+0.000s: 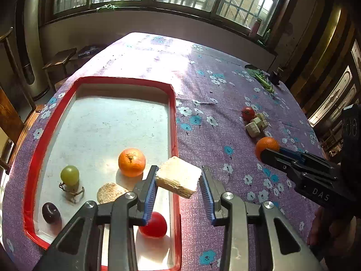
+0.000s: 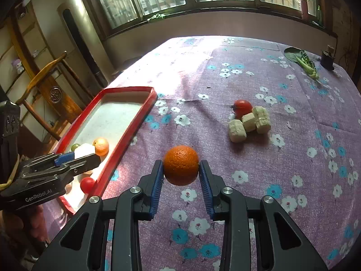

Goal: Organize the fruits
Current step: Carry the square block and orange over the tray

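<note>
My left gripper [image 1: 178, 180] is shut on a pale wafer block [image 1: 178, 179] and holds it above the right rim of the red-rimmed tray [image 1: 173, 117]. In the tray lie an orange [image 1: 132, 162], a green grape [image 1: 70, 175], a dark grape [image 1: 51, 212], a red tomato [image 1: 153, 224] and a round biscuit [image 1: 110, 192]. My right gripper [image 2: 181, 169] is shut on a second orange [image 2: 181, 168], just above the flowered tablecloth. That gripper also shows in the left wrist view [image 1: 268, 152].
A cherry tomato [image 2: 242, 107] and three pale wafer blocks [image 2: 249, 123] lie together on the cloth to the right. A green leafy vegetable [image 2: 304, 63] and a small dark jar [image 2: 327, 59] stand at the far right. A wooden chair [image 2: 45, 85] is left of the table.
</note>
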`<state>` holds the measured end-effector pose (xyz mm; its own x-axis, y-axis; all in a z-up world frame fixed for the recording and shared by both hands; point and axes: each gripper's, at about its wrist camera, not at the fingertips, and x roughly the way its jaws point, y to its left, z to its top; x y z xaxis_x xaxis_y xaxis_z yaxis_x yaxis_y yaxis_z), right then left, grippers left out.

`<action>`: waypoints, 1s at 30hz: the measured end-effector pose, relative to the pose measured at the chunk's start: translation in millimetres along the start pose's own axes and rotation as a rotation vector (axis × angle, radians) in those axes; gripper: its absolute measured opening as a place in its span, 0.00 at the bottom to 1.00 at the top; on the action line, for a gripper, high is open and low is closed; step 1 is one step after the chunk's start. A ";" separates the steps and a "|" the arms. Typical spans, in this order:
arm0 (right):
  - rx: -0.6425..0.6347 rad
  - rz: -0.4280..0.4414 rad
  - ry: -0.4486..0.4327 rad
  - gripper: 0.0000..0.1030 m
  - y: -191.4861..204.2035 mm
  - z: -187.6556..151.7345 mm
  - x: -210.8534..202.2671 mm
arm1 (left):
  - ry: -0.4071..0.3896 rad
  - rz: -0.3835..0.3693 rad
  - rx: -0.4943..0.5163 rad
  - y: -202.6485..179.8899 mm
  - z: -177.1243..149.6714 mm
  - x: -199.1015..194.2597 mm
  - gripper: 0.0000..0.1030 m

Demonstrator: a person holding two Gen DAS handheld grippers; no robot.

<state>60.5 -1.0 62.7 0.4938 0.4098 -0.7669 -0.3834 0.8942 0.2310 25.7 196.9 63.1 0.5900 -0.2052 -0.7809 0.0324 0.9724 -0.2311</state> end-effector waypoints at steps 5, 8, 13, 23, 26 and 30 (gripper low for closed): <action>-0.065 0.030 0.013 0.30 34.5 18.5 20.5 | -0.021 0.046 -0.040 35.5 10.1 -5.5 0.38; -0.102 0.043 0.019 0.30 53.2 27.8 34.8 | -0.022 0.093 -0.060 56.2 15.8 -2.3 0.38; -0.132 0.085 0.024 0.30 77.7 42.0 58.5 | -0.019 0.141 -0.098 85.9 22.2 4.4 0.38; -0.175 0.081 0.087 0.31 100.2 48.8 111.6 | 0.000 0.195 -0.127 113.3 32.2 28.9 0.38; -0.192 0.084 0.098 0.31 105.7 46.9 118.5 | 0.005 0.203 -0.119 115.4 33.6 36.1 0.38; -0.217 0.078 0.098 0.31 111.4 48.3 124.7 | 0.013 0.216 -0.117 118.2 34.7 43.9 0.38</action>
<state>117.1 158.3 21.7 0.3826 0.4472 -0.8085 -0.5814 0.7966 0.1655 83.4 306.7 21.7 0.5624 0.0037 -0.8269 -0.1872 0.9746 -0.1229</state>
